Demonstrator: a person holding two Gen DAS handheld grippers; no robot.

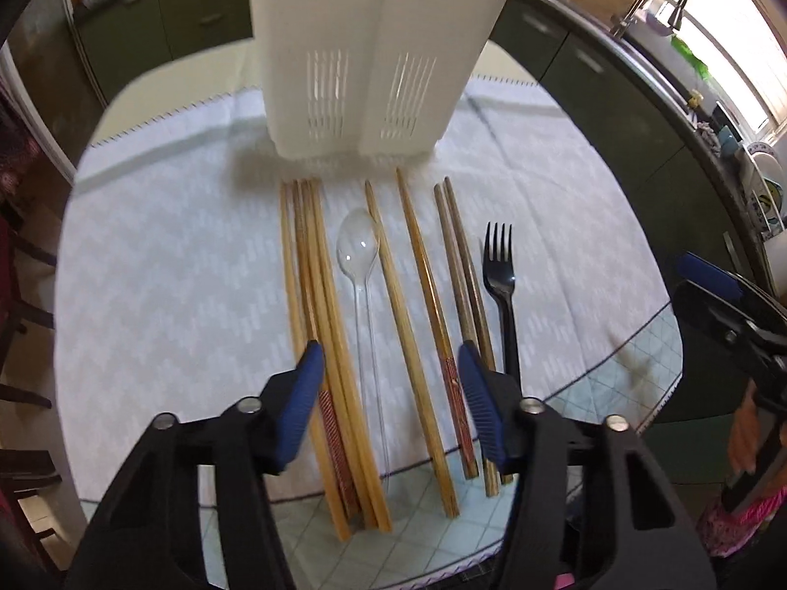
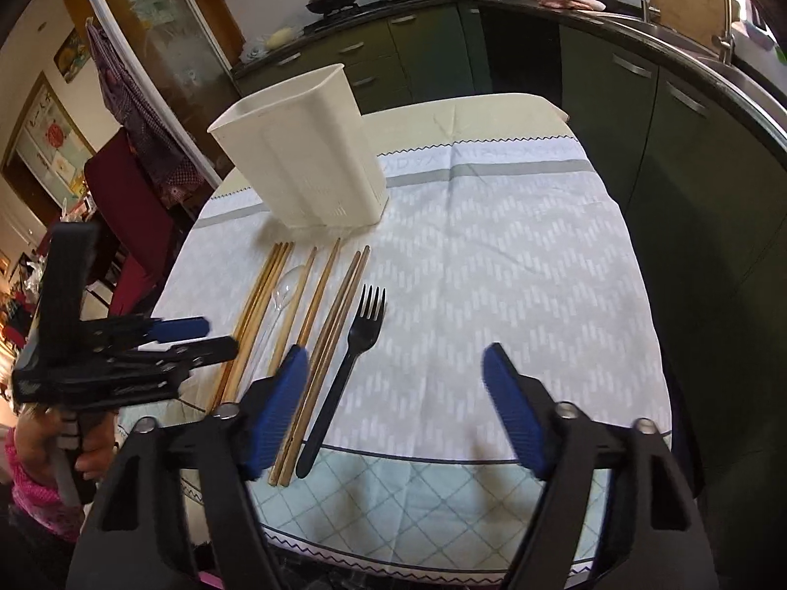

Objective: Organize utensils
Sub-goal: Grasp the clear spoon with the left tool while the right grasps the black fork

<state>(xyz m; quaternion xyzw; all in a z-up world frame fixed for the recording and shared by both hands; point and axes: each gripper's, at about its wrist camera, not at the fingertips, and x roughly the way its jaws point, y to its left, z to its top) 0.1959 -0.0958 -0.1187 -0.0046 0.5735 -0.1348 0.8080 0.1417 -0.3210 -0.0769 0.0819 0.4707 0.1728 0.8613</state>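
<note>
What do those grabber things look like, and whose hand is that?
Each gripper, left and right, has black plastic arms with silver bolts and two ribbed blue fingertips. The person's left hand grips a black handle, beside pink clothing.

Window glare, fisheye curvature, soft blur

Both wrist views look down, close, sharing the utensil holder (image 1: 364, 64).

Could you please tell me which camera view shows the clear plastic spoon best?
The left wrist view: the clear plastic spoon lies centred, bowl and handle visible. In the right wrist view the spoon is small, half hidden among the wooden chopsticks.
</note>
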